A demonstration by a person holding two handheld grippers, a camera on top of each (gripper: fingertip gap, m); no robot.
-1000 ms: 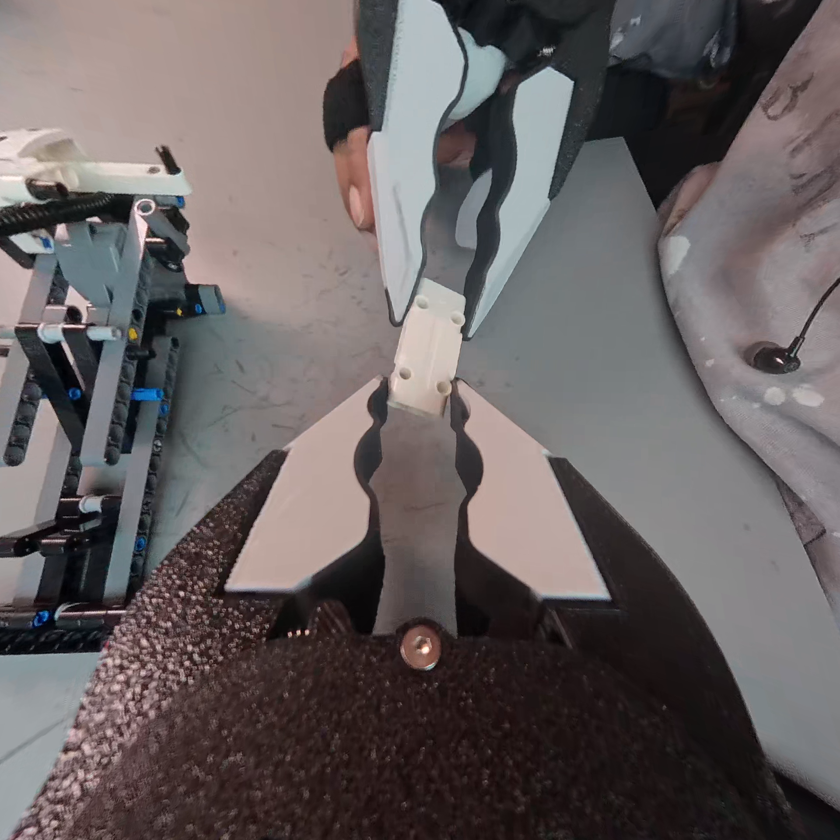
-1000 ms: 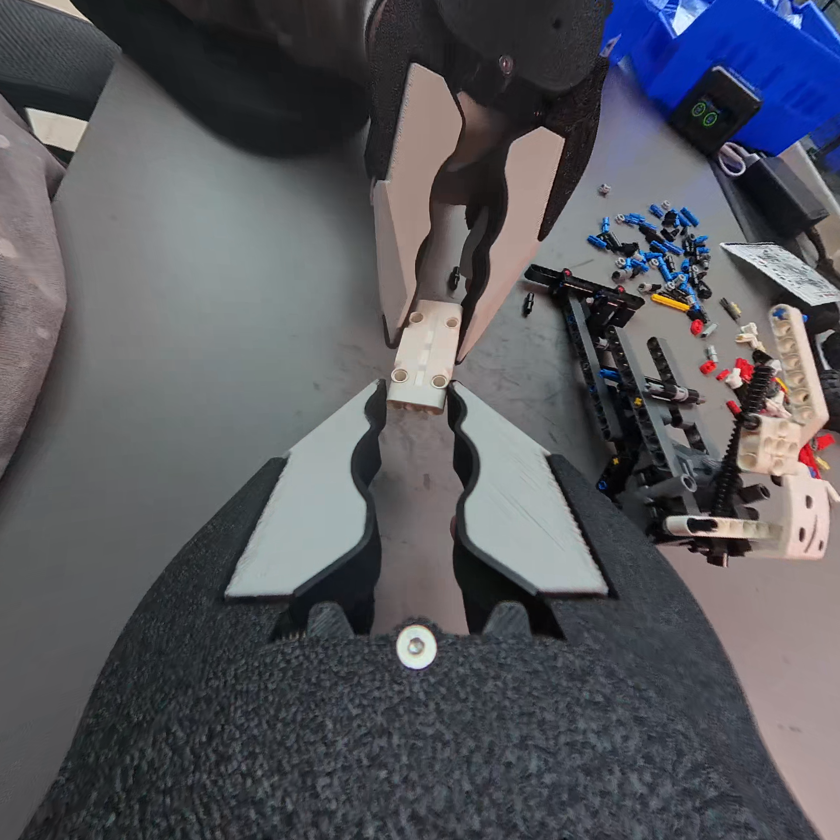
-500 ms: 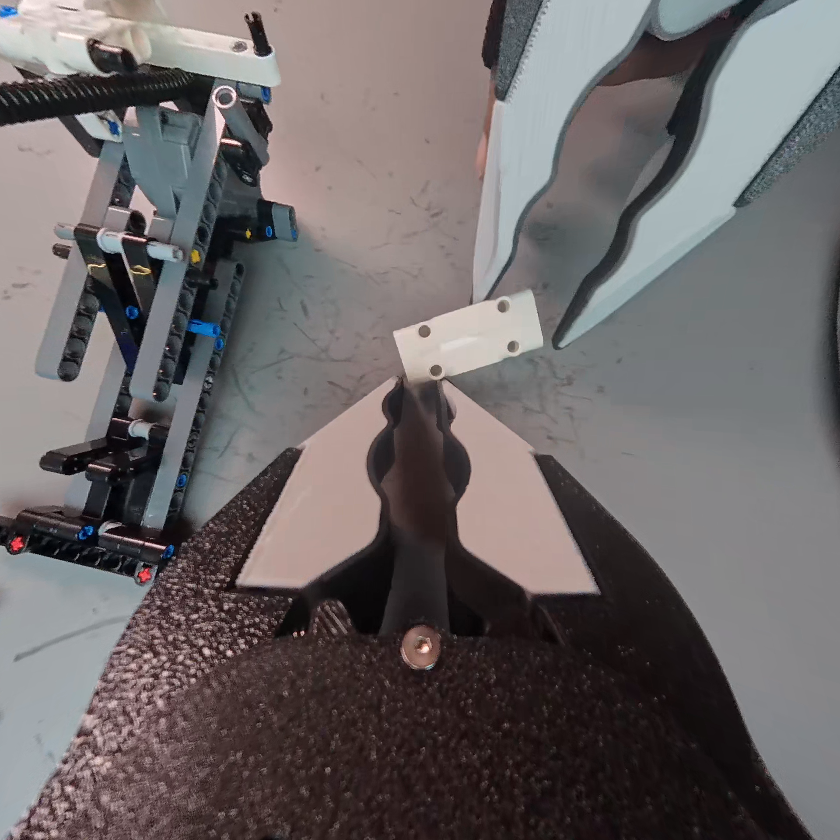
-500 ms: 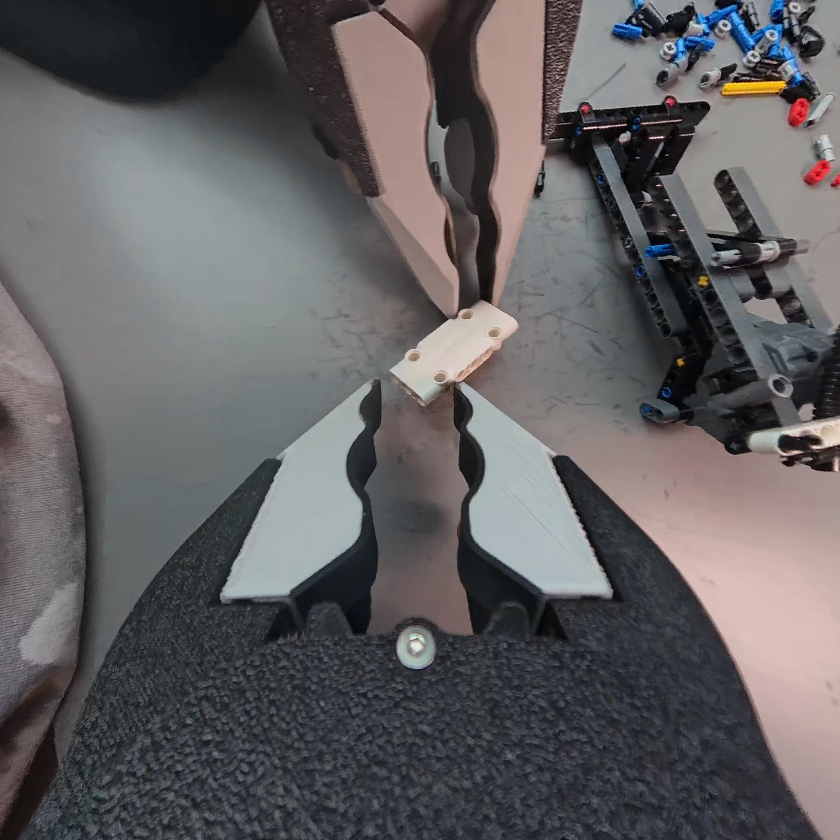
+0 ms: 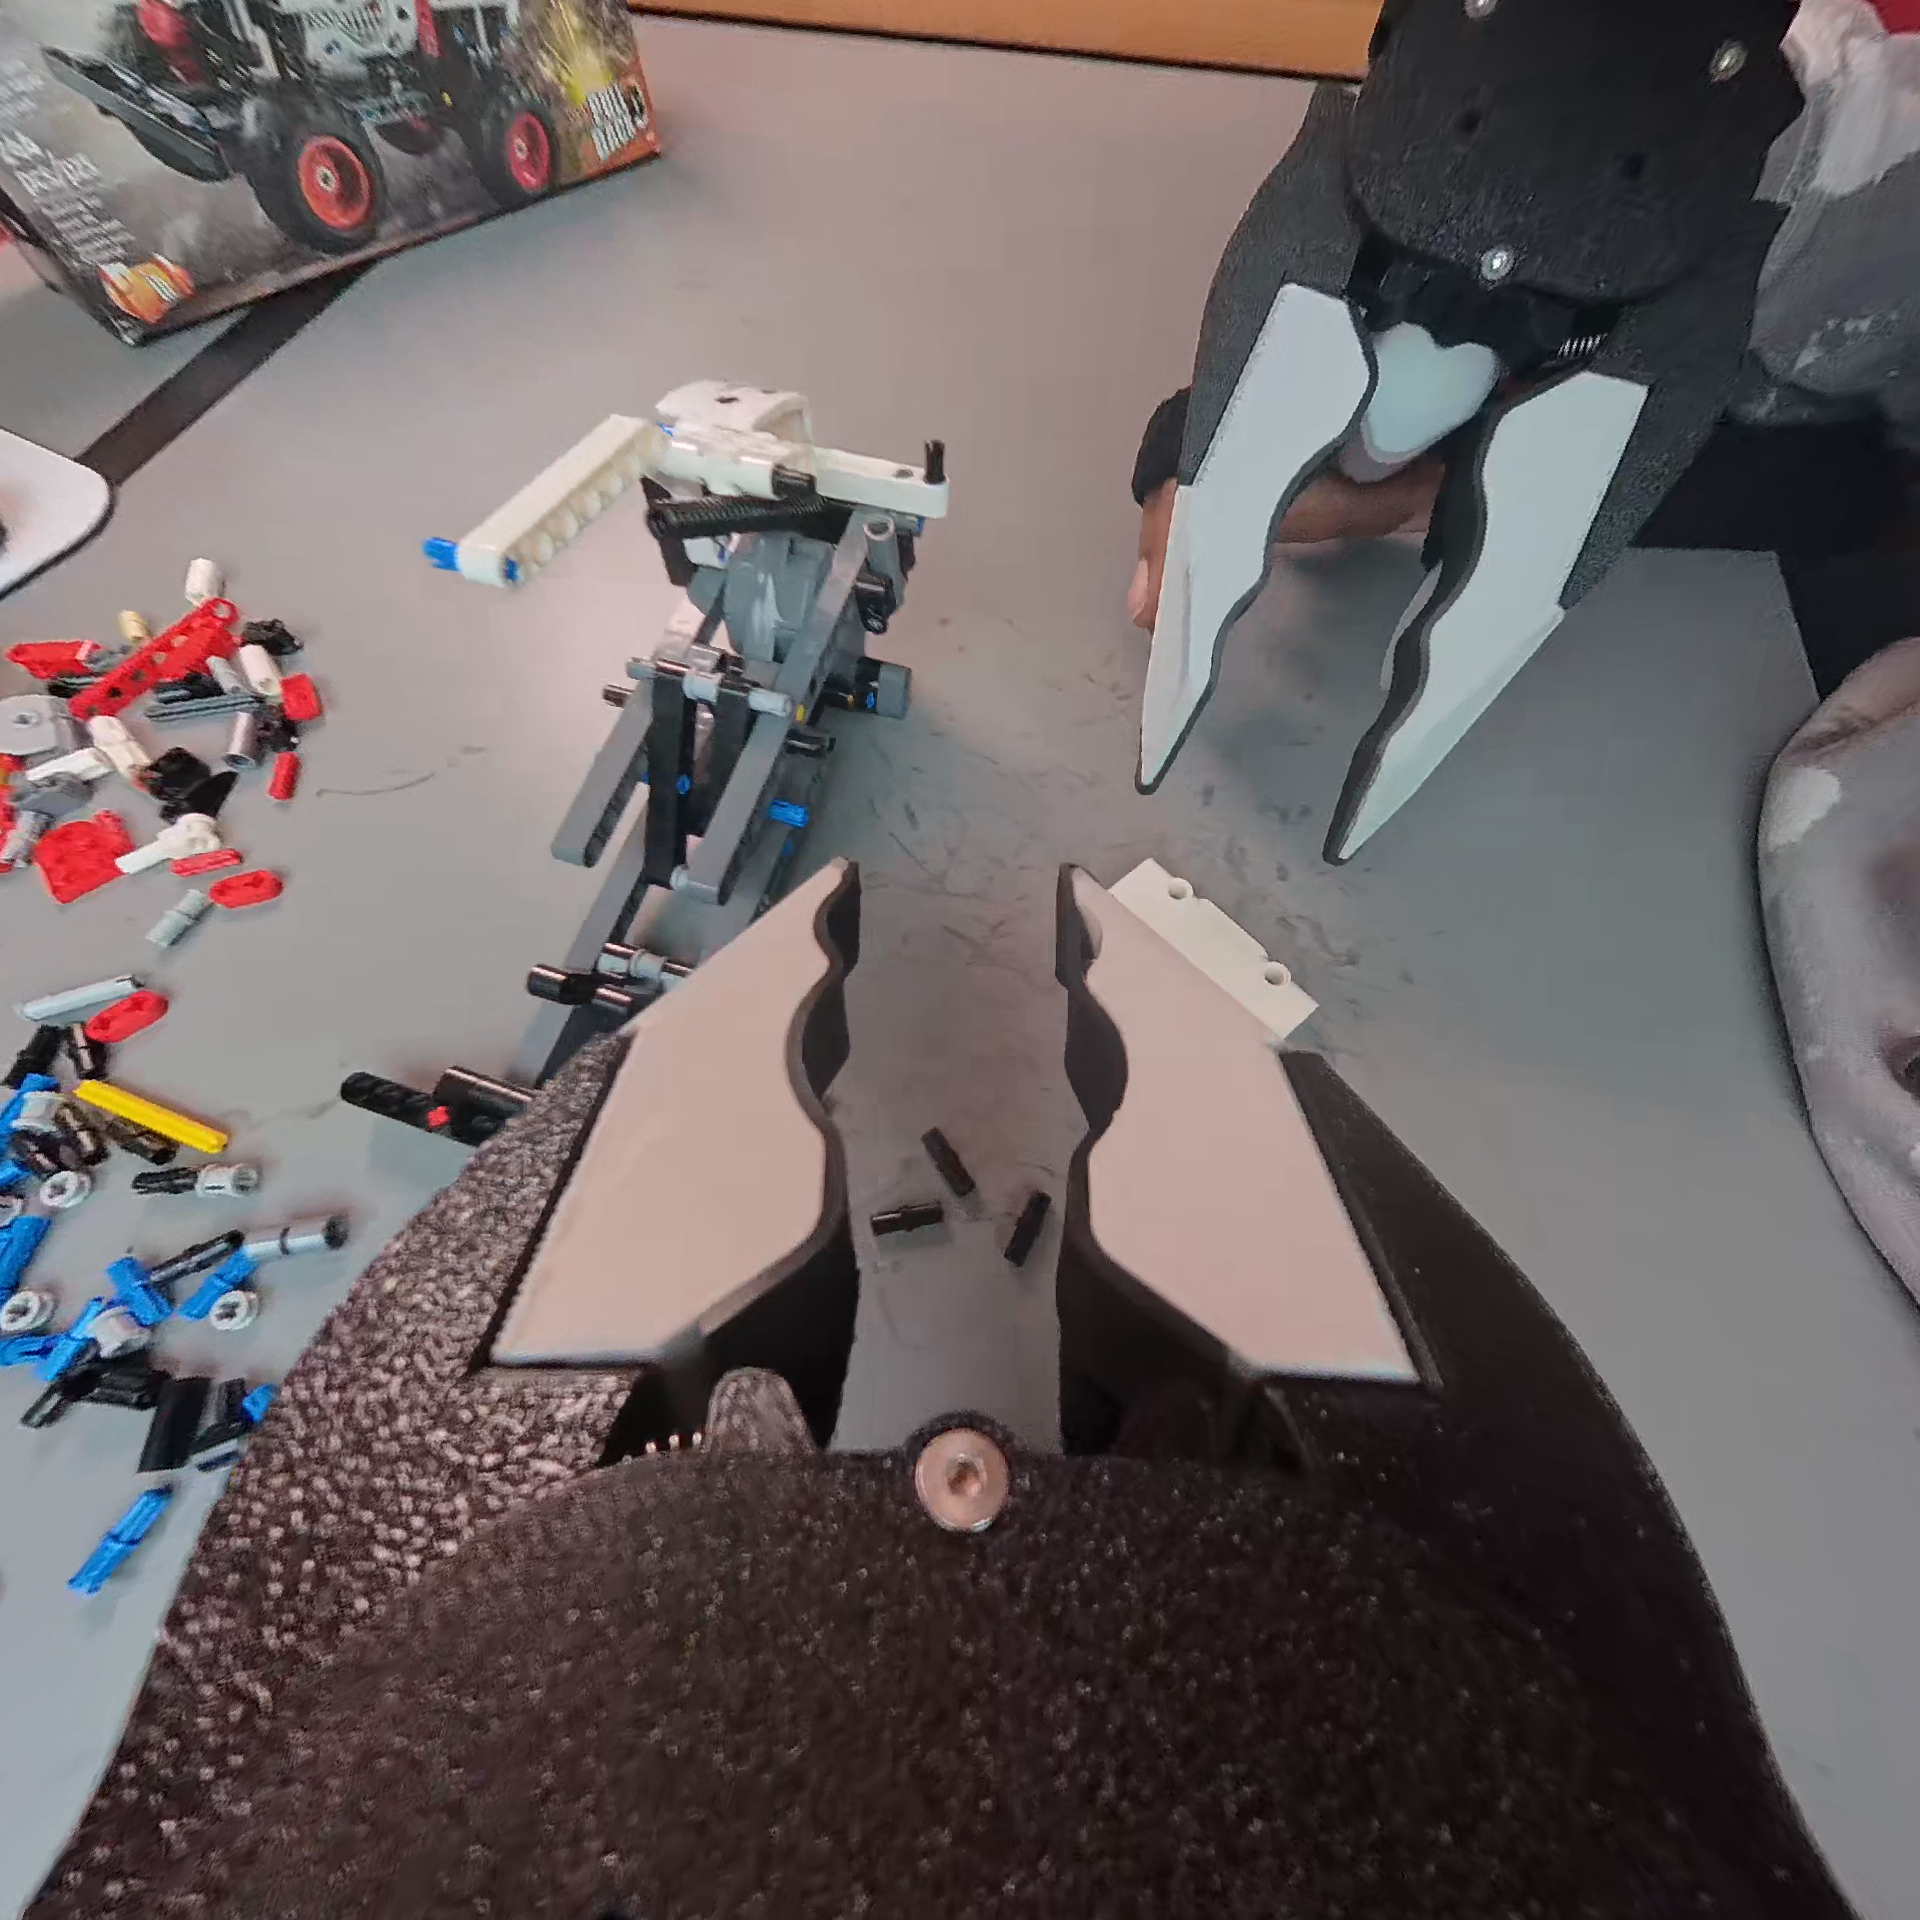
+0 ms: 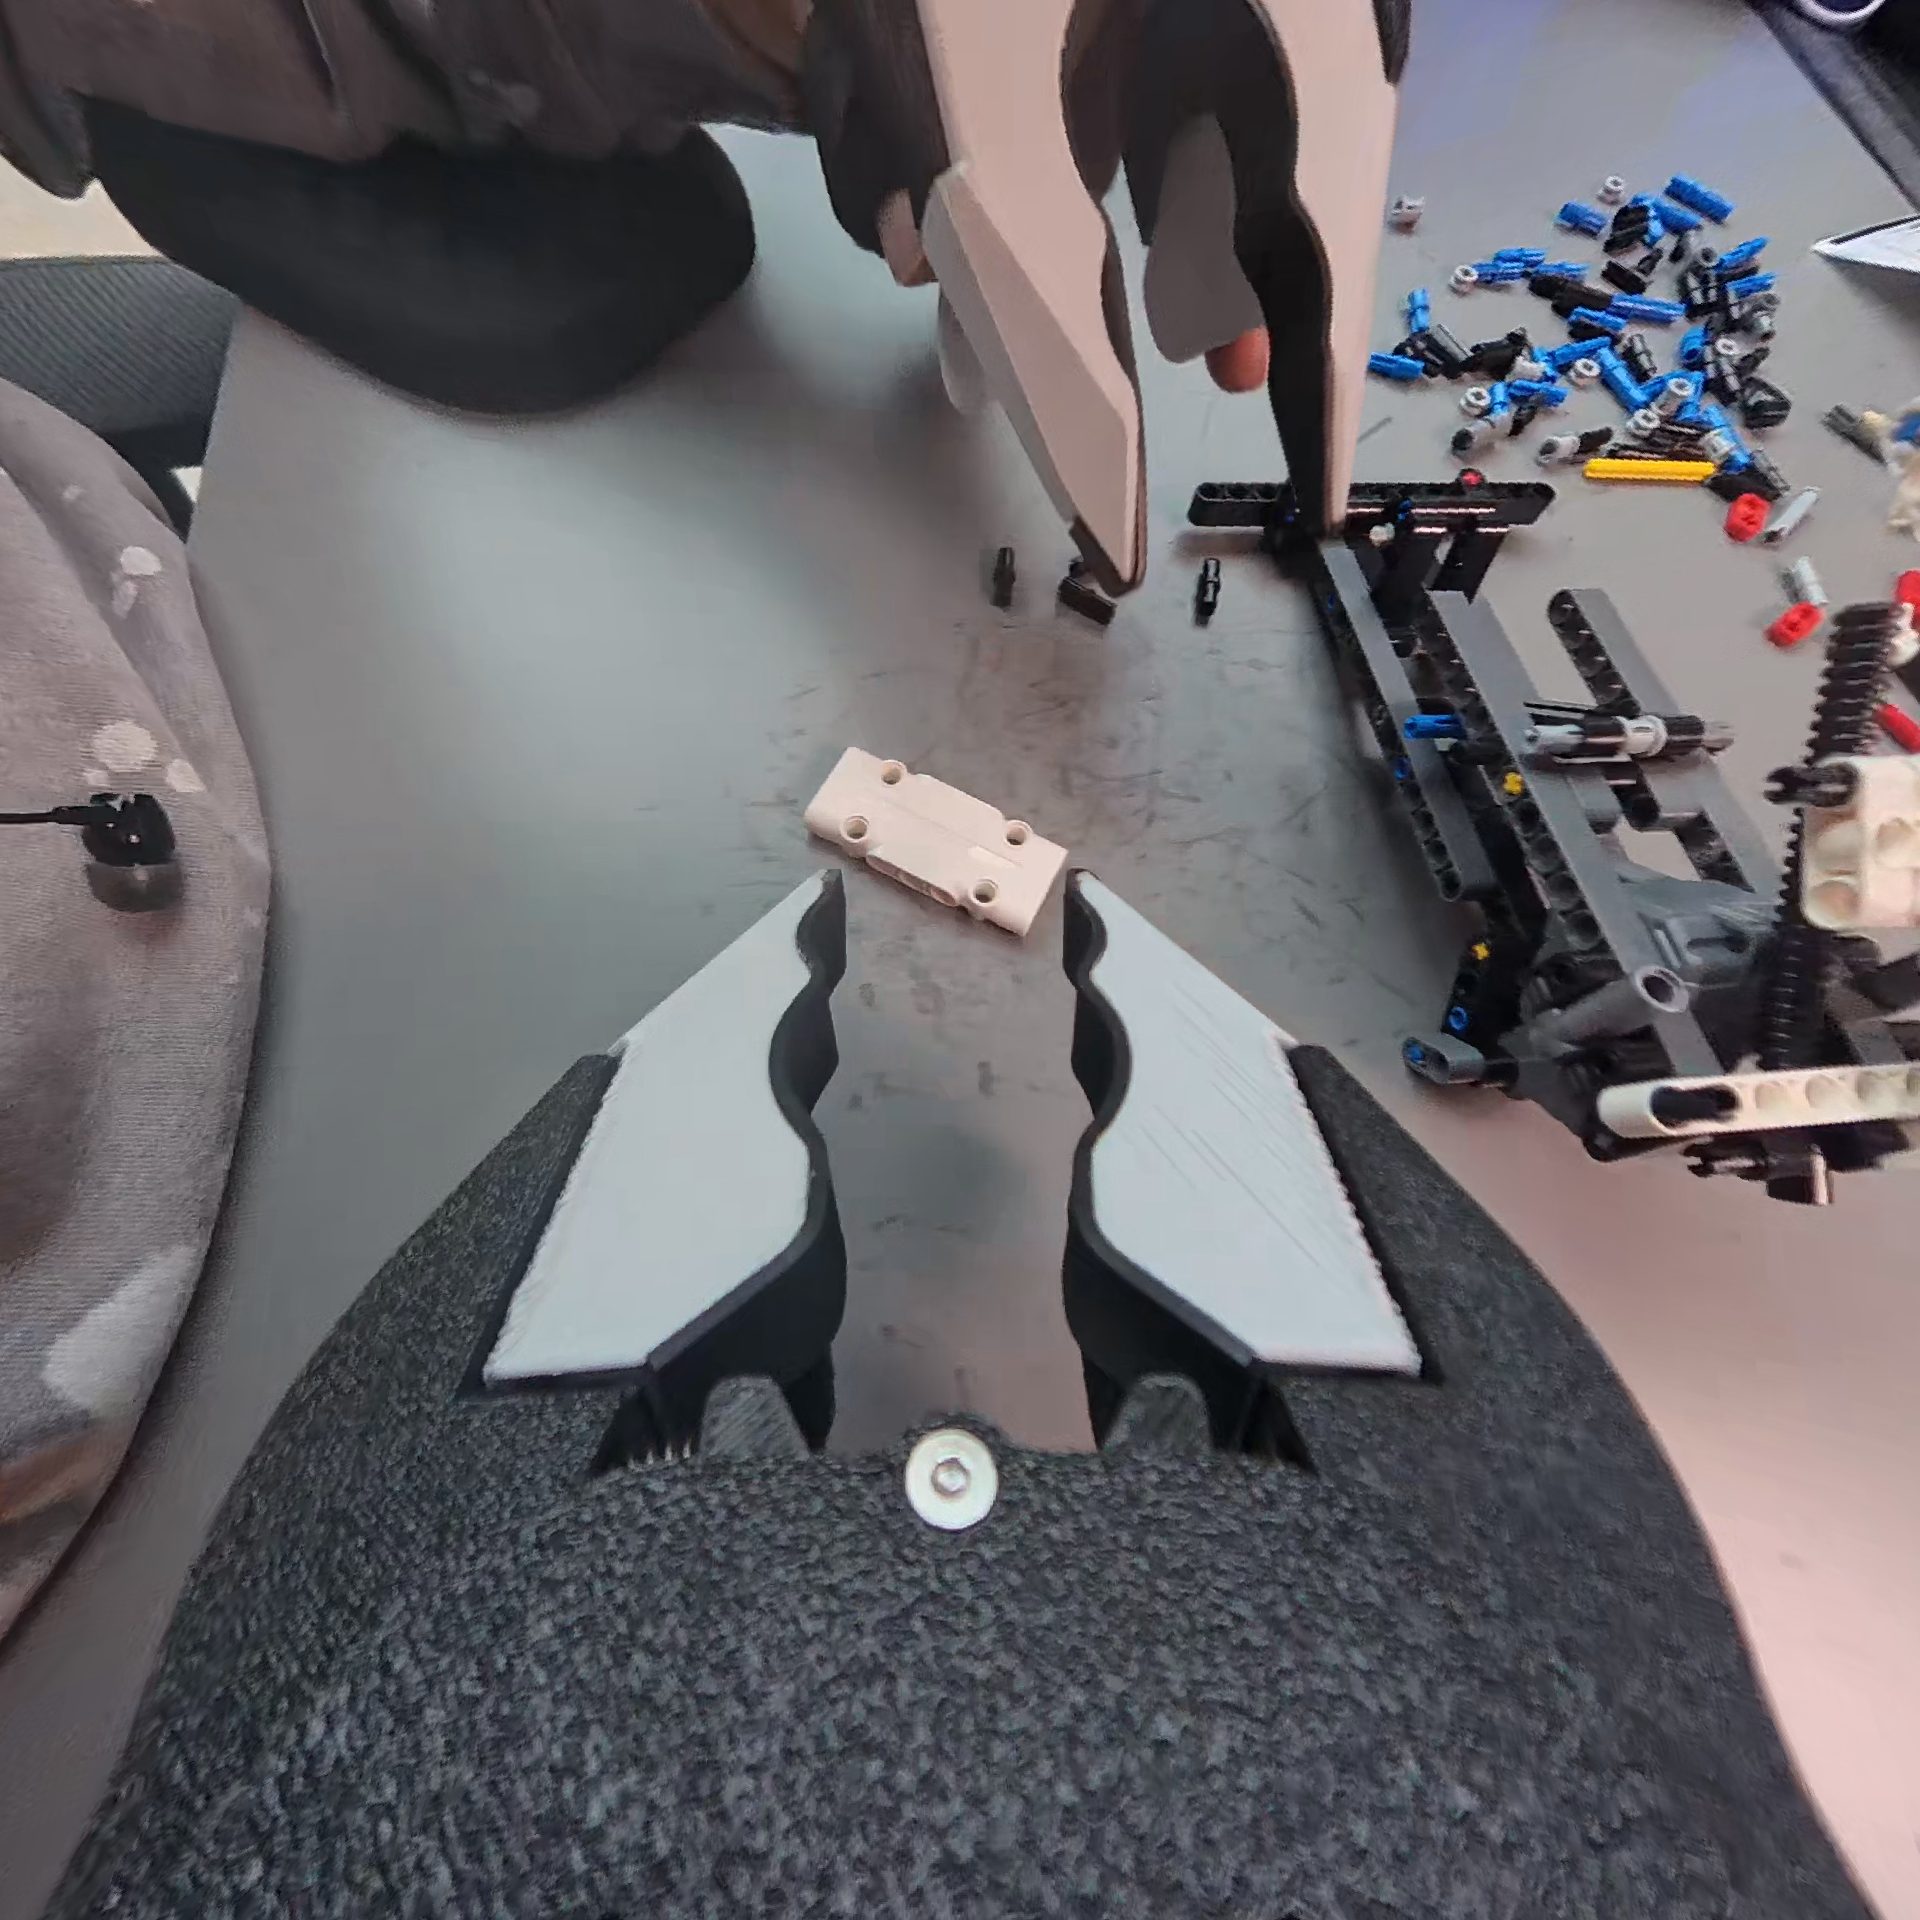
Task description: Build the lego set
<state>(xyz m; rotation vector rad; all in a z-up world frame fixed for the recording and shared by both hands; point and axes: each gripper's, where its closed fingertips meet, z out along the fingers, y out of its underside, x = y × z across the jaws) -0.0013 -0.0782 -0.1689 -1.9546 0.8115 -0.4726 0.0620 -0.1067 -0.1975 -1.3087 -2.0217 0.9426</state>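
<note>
A white flat Lego panel point(image 6: 935, 852) with holes at its corners lies loose on the grey table, just beyond my right gripper's fingertips. In the left wrist view the panel point(image 5: 1210, 951) lies beside my right-hand finger. My left gripper point(image 5: 958, 883) is open and empty above three small black pins point(image 5: 956, 1195). My right gripper point(image 6: 953, 883) is open and empty. The half-built dark grey and black chassis point(image 5: 727, 727) with white parts lies to the left; it also shows in the right wrist view point(image 6: 1538, 810). Each gripper shows in the other's view: the right point(image 5: 1247, 816), the left point(image 6: 1216, 535).
Loose red, white and black parts point(image 5: 135, 779) and blue pins point(image 5: 83, 1299) lie at the left; they also show in the right wrist view point(image 6: 1621, 343). The set's box point(image 5: 312, 135) stands far left. A grey cloth point(image 5: 1849, 987) borders the table's other side.
Both grippers held the white panel between them. The right let go first, then the left opened. The panel now lies on the table and both grippers have drawn back.
</note>
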